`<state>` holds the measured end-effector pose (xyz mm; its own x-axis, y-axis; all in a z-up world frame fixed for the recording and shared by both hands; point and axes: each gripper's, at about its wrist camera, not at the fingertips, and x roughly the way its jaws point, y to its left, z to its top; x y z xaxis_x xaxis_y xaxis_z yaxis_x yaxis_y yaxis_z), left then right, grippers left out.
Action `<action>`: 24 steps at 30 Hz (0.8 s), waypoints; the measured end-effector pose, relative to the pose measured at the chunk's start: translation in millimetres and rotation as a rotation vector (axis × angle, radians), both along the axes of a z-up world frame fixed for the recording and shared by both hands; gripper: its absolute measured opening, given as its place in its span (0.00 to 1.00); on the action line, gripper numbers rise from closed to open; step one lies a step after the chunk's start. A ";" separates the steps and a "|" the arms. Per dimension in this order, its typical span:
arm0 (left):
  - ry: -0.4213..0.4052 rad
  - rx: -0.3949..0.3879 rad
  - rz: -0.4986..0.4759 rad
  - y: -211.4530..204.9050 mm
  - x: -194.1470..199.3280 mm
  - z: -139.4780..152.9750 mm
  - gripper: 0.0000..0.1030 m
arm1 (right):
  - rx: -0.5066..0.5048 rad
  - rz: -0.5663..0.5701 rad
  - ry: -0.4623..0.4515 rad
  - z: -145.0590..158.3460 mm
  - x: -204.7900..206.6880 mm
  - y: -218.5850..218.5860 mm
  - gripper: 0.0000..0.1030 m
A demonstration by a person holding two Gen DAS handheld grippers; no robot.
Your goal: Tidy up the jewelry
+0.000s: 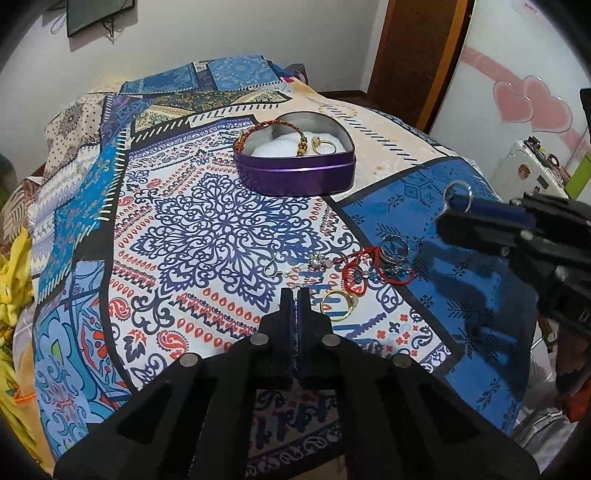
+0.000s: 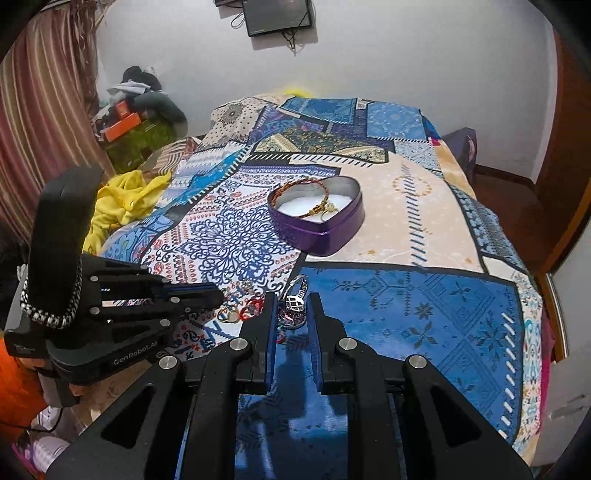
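Two claws: right claw (image 2: 292, 303) grasping silver ring (image 2: 295, 299); left claw (image 1: 294, 295) clenched beside gold ring (image 1: 338, 303).

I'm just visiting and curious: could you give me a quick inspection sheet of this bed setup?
Surface: patterned bedspread.
Job's things: purple heart-shaped tin holding a beaded bracelet and gold ring; loose jewelry pile and another gold ring on the spread.
Clutter: yellow cloth.
Grippers: left gripper shut, holding nothing visible; right gripper pinching a silver ring.
Cables: wires under wall screen.
Surroundings: wooden door, striped curtain.
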<state>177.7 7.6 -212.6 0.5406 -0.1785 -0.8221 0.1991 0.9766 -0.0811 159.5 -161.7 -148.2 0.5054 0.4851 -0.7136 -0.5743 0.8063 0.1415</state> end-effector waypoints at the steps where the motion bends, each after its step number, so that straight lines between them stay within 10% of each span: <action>1: -0.003 0.003 0.000 0.1 -0.9 0.6 0.00 | 0.000 -0.003 -0.003 1.1 0.5 -1.3 0.14; 24: 0.024 -0.012 0.008 -1.1 11.8 -1.7 0.18 | 0.000 -0.025 0.001 4.4 8.3 -10.5 0.14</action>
<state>189.5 6.5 -214.3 0.5223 -0.1839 -0.8327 0.1889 0.9772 -0.0974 167.7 -172.2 -143.8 0.5164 0.4728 -0.7140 -0.5541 0.8202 0.1423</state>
